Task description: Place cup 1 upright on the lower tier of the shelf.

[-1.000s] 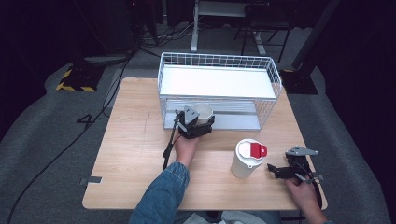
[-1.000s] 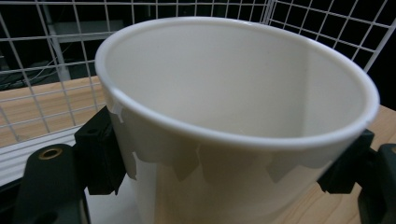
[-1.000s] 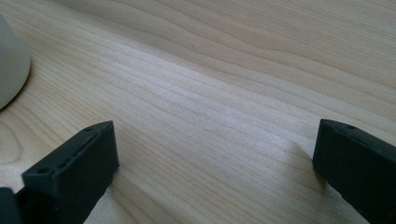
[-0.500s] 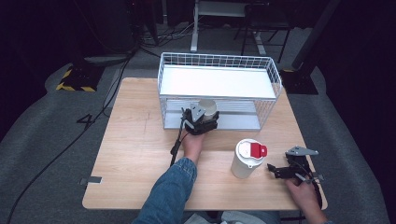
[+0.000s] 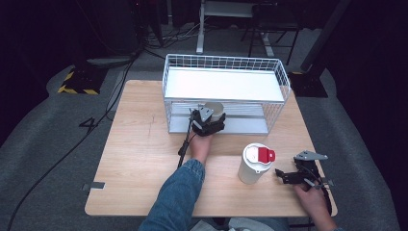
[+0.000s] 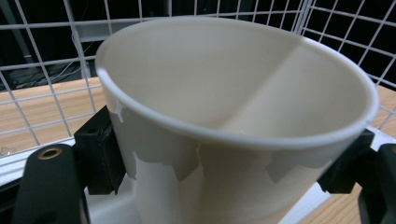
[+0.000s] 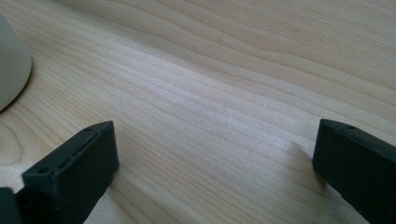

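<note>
My left gripper point(image 5: 210, 121) is shut on an open white paper cup point(image 5: 214, 109) and holds it at the front opening of the white wire basket point(image 5: 279, 77). In the left gripper view the cup point(image 6: 233, 116) sits between the two black jaws, with the basket's wire wall point(image 6: 42, 70) close behind it. A second white cup with a red-tabbed lid point(image 5: 256, 162) stands on the table at the front right. My right gripper point(image 5: 288, 176) rests open on the table just right of it, its jaws wide apart over bare wood point(image 7: 210, 121), the cup's base point(image 7: 11, 70) at the left.
The wooden table point(image 5: 139, 159) has free surface at the left and front. A black cable point(image 5: 185, 139) trails from the left gripper along the forearm. Dark floor, cables and desk legs lie beyond the table.
My left hand has carried the cup to the right and forward, up to the basket's front opening. The right gripper and the lidded cup have stayed where they were.
</note>
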The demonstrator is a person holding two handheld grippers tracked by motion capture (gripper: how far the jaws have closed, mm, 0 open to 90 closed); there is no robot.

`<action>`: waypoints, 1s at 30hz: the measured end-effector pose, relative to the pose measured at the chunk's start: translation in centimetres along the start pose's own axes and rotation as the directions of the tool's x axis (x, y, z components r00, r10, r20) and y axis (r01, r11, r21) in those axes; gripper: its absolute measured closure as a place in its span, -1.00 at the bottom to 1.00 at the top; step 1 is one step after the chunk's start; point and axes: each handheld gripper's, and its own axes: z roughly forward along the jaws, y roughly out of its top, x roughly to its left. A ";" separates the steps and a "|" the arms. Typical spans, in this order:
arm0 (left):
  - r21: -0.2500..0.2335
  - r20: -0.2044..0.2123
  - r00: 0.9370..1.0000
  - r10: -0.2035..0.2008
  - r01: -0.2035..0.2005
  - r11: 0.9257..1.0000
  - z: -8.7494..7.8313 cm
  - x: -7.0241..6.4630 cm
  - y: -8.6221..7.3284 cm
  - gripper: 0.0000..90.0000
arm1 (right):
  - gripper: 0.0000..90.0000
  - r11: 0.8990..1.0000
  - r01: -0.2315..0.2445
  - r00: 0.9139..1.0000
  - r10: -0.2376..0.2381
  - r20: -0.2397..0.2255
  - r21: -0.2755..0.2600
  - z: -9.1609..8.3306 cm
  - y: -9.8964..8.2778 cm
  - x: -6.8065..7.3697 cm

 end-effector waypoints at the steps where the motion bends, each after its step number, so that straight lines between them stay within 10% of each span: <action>1: 0.011 0.000 1.000 0.002 -0.002 1.000 0.2 0.0 -0.1 -0.55 | -0.99 1.000 0.000 1.000 0.000 0.000 0.000 0.0 0.0 0.0; 30: 0.046 0.028 0.998 -0.062 0.060 0.997 0.4 0.8 -0.2 -0.83 | -0.99 1.000 0.001 1.000 -0.001 0.002 0.000 0.0 0.0 0.0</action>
